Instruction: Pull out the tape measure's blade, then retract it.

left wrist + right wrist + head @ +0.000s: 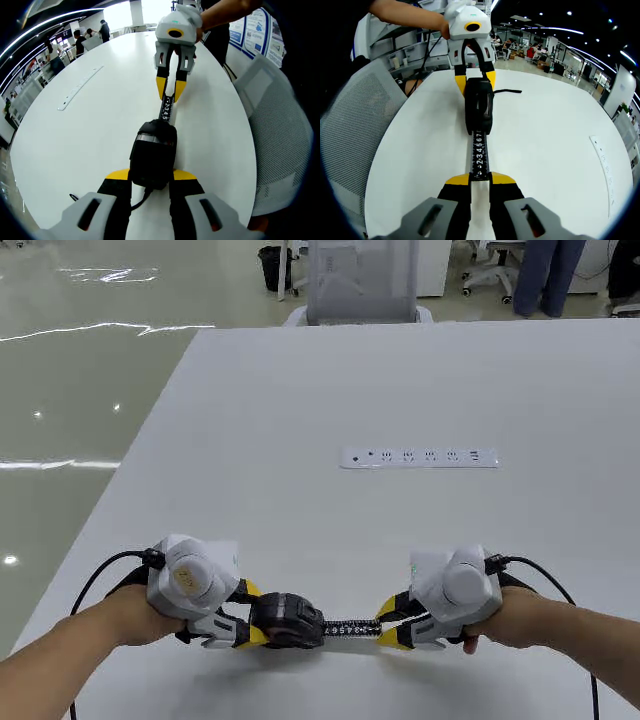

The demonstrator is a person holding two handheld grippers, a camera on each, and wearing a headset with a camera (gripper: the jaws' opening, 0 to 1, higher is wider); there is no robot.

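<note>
The black tape measure case [152, 150] with a grey band lies between the yellow-tipped black jaws of the left gripper [151, 175], its black blade [479, 150] with white numerals meets the matching yellow tips of the right gripper [480, 177], and both white gripper bodies match the white workbench [400, 390] beneath them.
</note>
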